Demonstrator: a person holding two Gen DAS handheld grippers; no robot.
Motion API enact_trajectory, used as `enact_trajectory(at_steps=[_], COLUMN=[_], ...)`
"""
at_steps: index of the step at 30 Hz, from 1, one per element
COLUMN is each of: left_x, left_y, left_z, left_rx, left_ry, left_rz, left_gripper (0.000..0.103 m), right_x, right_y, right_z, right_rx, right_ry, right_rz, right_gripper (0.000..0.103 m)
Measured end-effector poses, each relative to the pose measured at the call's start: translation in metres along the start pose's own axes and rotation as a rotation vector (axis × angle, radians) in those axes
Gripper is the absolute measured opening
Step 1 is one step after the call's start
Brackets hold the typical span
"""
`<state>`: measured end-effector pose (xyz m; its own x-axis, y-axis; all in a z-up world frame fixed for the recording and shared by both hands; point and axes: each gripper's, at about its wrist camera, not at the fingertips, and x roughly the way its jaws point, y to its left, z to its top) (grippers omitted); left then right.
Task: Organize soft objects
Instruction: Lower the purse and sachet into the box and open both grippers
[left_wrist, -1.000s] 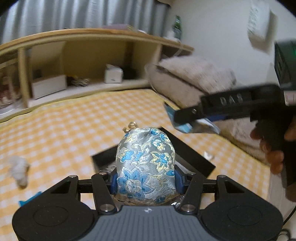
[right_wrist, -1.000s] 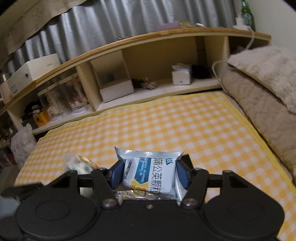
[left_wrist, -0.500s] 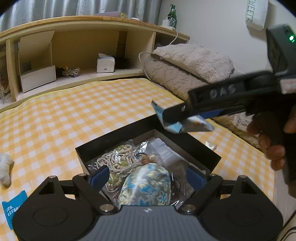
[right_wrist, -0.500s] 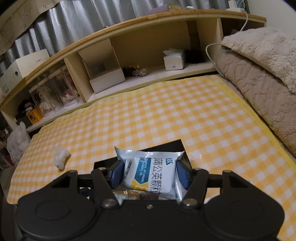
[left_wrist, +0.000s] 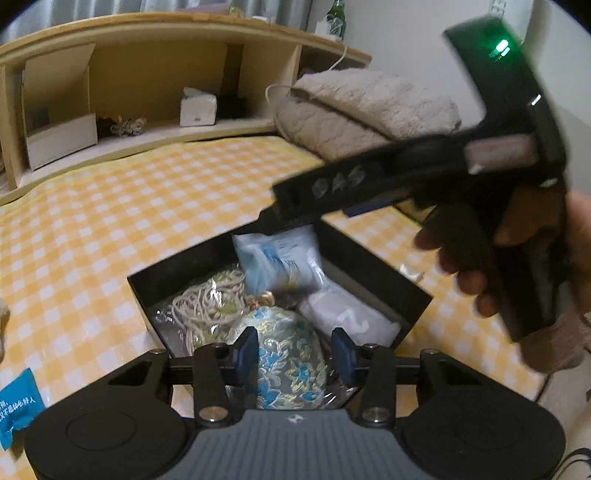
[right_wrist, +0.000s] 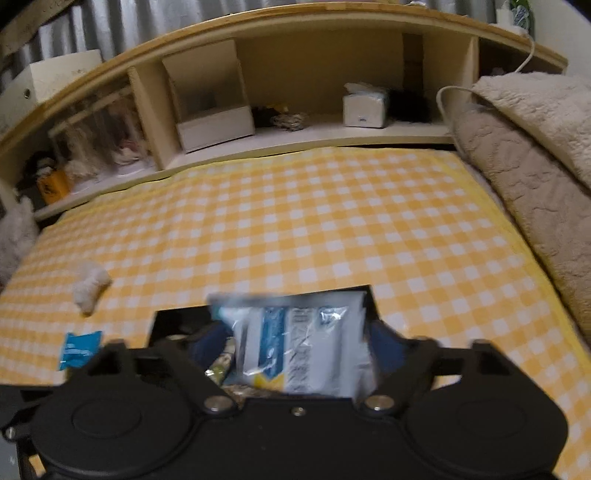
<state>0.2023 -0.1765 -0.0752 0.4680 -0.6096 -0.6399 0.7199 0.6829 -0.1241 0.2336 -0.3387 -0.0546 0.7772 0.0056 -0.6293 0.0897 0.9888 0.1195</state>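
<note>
While the right claw (right_wrist: 295, 343), spread wide, seems to drop its white-and-blue packet (right_wrist: 306, 350) into the black box (left_wrist: 369, 266), the left claw (left_wrist: 294, 350) sits narrow astride the brocade pouch (left_wrist: 288, 365) lying inside, grip unclear; next, I'd say, lift clear for the blue sachet (right_wrist: 79, 349) at left.

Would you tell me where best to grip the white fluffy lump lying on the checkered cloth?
Pinch the fluffy lump across its short width, coming down from above. It lies elongated and alone on the checkered cloth, so fingers should fit either side.
</note>
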Motion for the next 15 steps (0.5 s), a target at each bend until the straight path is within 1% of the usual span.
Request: enact_trajectory(at_steps=[1,3,5,6,7,8,11,15], left_x=[0.002,0.006,0.011,0.013,0.015,0.016,0.017,0.015], left_y=[0.001,0.001,0.002,0.002,0.002,0.003,0.004,0.005], left_z=[-0.001,-0.002,-0.003,-0.005,-0.006,-0.008,-0.007,-0.006], left_rx=[0.002,0.002,0.003,0.007,0.013,0.016,0.010,-0.003], left_ry=[0.002,0.008,0.025,0.032,0.037,0.037,0.043,0.049], left_rz=[0.001,0.006,0.014,0.023,0.031,0.033,0.030,0.029], left_gripper=[0.045,0.045,0.041,0.040,0.039,0.039,0.039,0.039], right_x=[-0.001,-0.005,-0.008,-0.008,-0.007,-0.004,0.007,0.027], right_y=[-0.001,-0.005,-0.008,-0.009,-0.009,-0.009,-0.007,-0.009], right_z=[0.000,0.002,0.002,0.002,0.002,0.001,-0.001,-0.002], right_rx=[0.005,0.020,0.038,0.046,0.050,0.050,0.050,0.080], right_ry=[0.002,-0.005,-0.002,0.008,0.020,0.033,0.057,0.091], right_rz=[0.007,0.021,0.038,0.045,0.047,0.044,0.013,0.001], right_gripper=[0.087,0.082,0.073,0.070,0.062,0.056,0.046,0.037])
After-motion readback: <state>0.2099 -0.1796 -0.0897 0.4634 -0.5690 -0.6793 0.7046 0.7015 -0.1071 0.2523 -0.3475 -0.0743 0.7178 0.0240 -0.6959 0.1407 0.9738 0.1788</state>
